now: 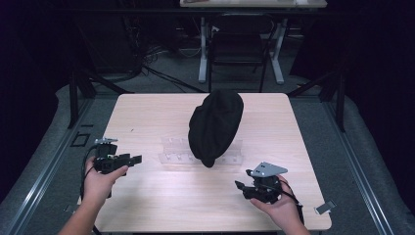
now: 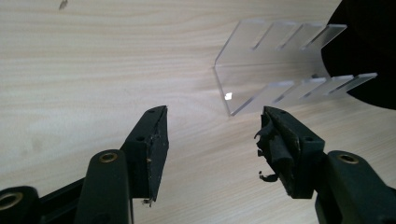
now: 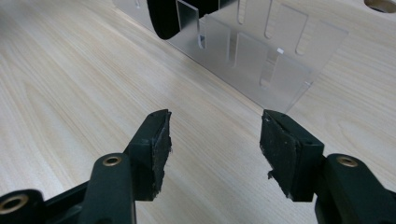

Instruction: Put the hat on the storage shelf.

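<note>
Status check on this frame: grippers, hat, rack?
Left gripper open, empty. Right gripper open, empty. Black hat sits on clear rack, untouched. Nothing in the way.

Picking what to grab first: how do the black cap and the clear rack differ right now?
The black cap is opaque, soft and rounded; the clear rack is transparent, rigid and slotted. The cap lies draped over the rack's middle and right part, while the rack stands directly on the table. Both sit mid-table, ahead of both open grippers.

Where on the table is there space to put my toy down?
Bare wood lies at the near edge between the left gripper and right gripper, and in the far corners of the table. The middle is crowded: a black cap sits on a clear slotted rack.
</note>
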A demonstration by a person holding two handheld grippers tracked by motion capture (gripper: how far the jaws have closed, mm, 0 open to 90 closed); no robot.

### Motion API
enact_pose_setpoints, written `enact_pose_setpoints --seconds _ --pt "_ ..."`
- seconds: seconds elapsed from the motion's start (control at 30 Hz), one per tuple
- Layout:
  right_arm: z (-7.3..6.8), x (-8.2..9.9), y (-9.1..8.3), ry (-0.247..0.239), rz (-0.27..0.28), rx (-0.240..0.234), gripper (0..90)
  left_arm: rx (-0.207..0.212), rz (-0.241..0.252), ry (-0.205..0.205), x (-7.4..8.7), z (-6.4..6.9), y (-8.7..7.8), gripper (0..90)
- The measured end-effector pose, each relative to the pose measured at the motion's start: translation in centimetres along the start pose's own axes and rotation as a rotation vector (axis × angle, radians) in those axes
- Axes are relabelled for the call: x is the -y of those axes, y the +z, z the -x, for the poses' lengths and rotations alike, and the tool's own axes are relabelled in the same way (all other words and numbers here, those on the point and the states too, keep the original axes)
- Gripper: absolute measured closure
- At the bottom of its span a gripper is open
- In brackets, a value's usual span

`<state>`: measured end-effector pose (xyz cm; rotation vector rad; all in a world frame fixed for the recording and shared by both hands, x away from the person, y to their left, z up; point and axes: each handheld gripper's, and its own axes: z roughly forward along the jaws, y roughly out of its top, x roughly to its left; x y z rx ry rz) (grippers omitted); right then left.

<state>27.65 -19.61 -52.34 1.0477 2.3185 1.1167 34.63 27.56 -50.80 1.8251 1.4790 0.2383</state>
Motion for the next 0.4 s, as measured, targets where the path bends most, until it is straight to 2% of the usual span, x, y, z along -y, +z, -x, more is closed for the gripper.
enact_pose_setpoints --seconds 0.1,0.23,0.3,0.4 --pt "0.3 0.5 0.1 0.013 -0.006 0.003 42.7 -0.009 0.024 -0.014 1.2 -0.7 0.1 42.7" --pt "0.7 1.2 0.1 0.029 -0.012 0.014 42.7 -0.039 0.102 -0.023 2.8 -1.4 0.0 39.4" --pt "0.9 1.4 -0.1 0.038 -0.006 0.011 42.4 -0.028 0.147 -0.044 3.5 -1.8 -0.2 38.4" --pt "1.4 1.4 -0.3 0.051 0.041 0.011 39.2 0.014 0.172 -0.091 4.3 -2.2 -0.2 38.3"
